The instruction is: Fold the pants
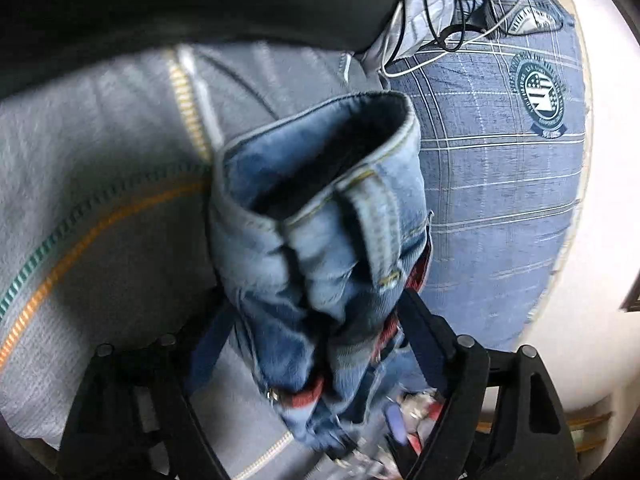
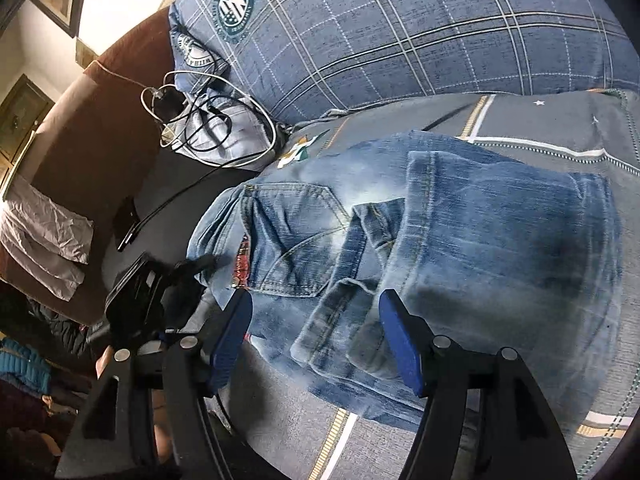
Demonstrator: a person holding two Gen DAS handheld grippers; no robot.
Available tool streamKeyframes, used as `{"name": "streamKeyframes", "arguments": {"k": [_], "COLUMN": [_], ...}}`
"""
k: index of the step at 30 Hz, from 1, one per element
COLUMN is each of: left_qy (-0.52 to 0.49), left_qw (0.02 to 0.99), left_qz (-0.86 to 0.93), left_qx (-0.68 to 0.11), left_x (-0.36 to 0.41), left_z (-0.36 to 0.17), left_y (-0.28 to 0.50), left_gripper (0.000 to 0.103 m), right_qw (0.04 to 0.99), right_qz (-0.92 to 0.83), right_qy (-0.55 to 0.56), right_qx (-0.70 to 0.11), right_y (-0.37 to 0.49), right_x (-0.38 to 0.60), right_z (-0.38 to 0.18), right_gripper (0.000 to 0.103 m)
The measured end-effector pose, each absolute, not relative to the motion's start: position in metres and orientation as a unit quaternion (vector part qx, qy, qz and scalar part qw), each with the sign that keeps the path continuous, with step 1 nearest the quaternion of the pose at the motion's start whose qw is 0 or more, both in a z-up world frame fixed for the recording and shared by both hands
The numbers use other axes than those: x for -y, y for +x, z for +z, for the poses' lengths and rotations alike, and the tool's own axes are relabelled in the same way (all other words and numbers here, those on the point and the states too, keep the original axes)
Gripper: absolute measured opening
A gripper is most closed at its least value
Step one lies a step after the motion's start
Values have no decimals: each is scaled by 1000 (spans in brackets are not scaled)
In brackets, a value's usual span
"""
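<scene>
Lying folded on grey bedspread (image 2: 540, 128), jeans (image 2: 460, 220), right gripper (image 2: 316, 336) jaws apart

Faded blue denim on the jeans (image 2: 460, 240), rough weave, pale stitching along the seams. Under them the bed cover (image 2: 552, 128) is grey matt cloth, woven stripes. The checked pillow (image 2: 400, 32) looks soft cotton, printed crest. Right tool (image 2: 316, 340): matt black plastic arms, smooth blue pads (image 2: 400, 344). Glossy cables (image 2: 208, 128) coil nearby.
</scene>
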State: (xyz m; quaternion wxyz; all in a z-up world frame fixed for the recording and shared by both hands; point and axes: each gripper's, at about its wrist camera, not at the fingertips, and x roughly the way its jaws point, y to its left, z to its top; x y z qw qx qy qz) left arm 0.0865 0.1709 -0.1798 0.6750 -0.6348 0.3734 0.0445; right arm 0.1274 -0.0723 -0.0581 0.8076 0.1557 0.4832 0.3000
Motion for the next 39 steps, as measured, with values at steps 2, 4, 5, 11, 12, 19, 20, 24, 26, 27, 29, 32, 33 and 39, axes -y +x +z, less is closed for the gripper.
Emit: {"name": "streamKeyframes", "arguments": {"k": [2,4,5,11,12,19,20,24,26,27,29,32,33,39], "left_qy": [-619,-601,-595,-423,-378,-64,-29,62,95,114,151,205,225,336], "left_qw": [683,692,696,819,845,947,951,957,957,956,952,942,937,895], "left_qz": [67,80,81,90,88,53,48,17,-2,-10,-20,-31,-38,-92], "left_qx": [-383,-393,-393,-376,-367,-311,-304,-284,-274,-270,-265,-263,-263,-278], "left_x": [-172,-171,-170,-137,-125,-19,-6,31,47,55,73,91,94,118], "left_z": [-182,-183,-181,-121,-107,-60,-60,-63,-63,-64,-68,-74,-77,-81], "left_y": [89,88,89,98,98,78,76,66,63,63,58,57,61,65], "left_gripper": [54,39,34,16,16,15,15,15,15,15,15,15,16,17], "right_qw": [808,806,804,800,801,764,765,753,752,752,750,762,774,794], "right_qz": [307,318,326,352,357,410,415,446,454,458,470,473,462,404], "right_qy": [157,162,165,164,167,211,207,214,202,195,184,148,131,93], "right_qx": [-477,-472,-469,-458,-451,-451,-446,-434,-434,-431,-426,-417,-413,-445], "right_y": [125,122,122,135,140,177,176,174,172,170,165,157,155,159], "right_x": [73,74,71,61,61,74,77,93,98,99,102,100,99,106], "right_z": [-56,-52,-51,-26,-18,1,3,6,8,9,10,19,24,8], "right_gripper": [67,67,68,68,68,70,71,79,80,80,80,80,80,81]}}
